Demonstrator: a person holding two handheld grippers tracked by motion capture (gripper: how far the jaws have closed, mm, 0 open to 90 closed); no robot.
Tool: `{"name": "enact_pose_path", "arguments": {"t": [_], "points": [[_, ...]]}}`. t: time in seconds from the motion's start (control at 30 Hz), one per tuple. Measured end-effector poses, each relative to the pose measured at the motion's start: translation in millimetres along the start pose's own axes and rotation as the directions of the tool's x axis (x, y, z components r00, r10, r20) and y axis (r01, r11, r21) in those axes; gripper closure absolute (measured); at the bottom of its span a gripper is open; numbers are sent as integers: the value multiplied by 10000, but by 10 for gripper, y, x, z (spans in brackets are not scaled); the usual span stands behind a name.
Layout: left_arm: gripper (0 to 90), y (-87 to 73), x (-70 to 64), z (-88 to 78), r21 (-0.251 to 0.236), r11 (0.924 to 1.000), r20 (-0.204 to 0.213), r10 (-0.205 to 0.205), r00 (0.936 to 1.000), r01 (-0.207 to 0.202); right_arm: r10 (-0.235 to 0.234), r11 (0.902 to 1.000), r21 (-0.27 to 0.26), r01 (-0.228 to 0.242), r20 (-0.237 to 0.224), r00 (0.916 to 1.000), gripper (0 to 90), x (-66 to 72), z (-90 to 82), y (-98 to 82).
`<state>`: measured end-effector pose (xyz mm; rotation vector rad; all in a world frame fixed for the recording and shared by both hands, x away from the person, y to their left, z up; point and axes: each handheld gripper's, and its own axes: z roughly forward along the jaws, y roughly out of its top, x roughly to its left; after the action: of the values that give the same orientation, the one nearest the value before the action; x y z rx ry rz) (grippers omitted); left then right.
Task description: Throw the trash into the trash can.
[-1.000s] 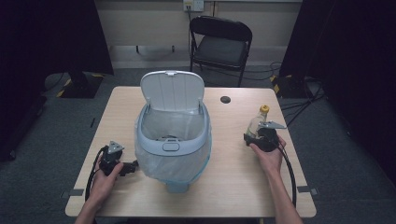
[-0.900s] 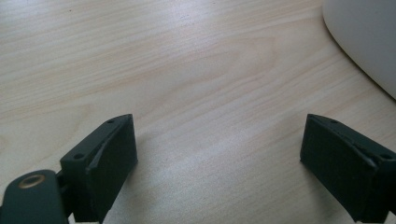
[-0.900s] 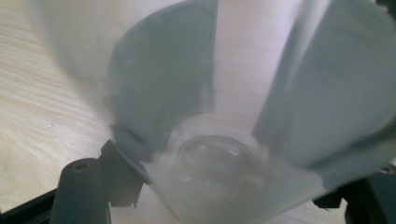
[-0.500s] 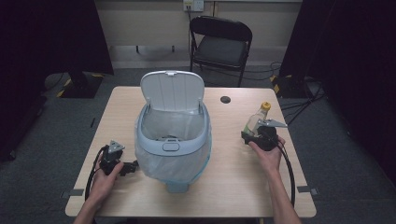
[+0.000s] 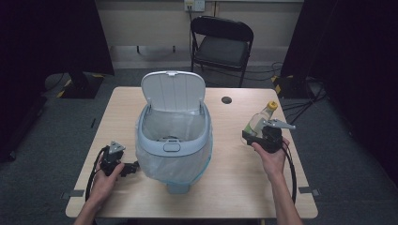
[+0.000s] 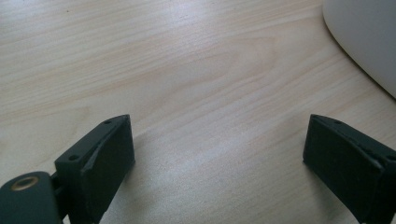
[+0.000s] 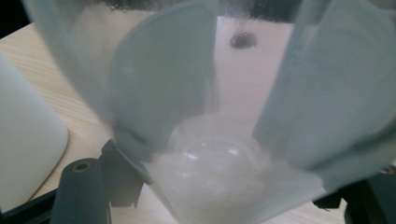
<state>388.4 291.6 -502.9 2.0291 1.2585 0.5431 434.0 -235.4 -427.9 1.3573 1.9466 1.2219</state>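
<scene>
Gripping a clear bottle [image 5: 259, 121] — open, bag-lined bin [image 5: 172, 140] alongside.

Tilted clear yellow-capped bottle [image 5: 259, 121], aloft

Bottle [image 5: 259, 123] — clear plastic, yellow cap. Bin [image 5: 172, 140] — pale blue-grey, white lid, translucent liner. Table [image 5: 234, 178] — light wood grain. Chair [image 5: 221, 44], at 12 o'clock, is finished black.
</scene>
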Motion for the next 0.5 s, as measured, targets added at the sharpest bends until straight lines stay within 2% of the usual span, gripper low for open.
{"name": "enact_pose_path", "arguments": {"t": [0.03,0.1,0.23,0.33,0.5], "points": [[83,0,0,0,2,10000,0,0,10000,0,29,10000,-23,-29,-36,10000,282,11,-11,14],[83,0,0,0,-1,10000,-1,-4,10000,4,157,9999,-31,-159,-488,9987,281,57,-28,51],[83,0,0,0,-1,10000,-1,-3,10000,3,-198,9998,-8,198,-680,9975,282,216,-46,90],[83,0,0,0,-1,10000,-1,-3,10000,3,-248,9997,-66,243,-912,9955,281,294,-91,113],[83,1,0,0,4,10000,3,1,10000,-1,-367,9985,-445,317,-1160,9926,281,369,-236,207]]}}
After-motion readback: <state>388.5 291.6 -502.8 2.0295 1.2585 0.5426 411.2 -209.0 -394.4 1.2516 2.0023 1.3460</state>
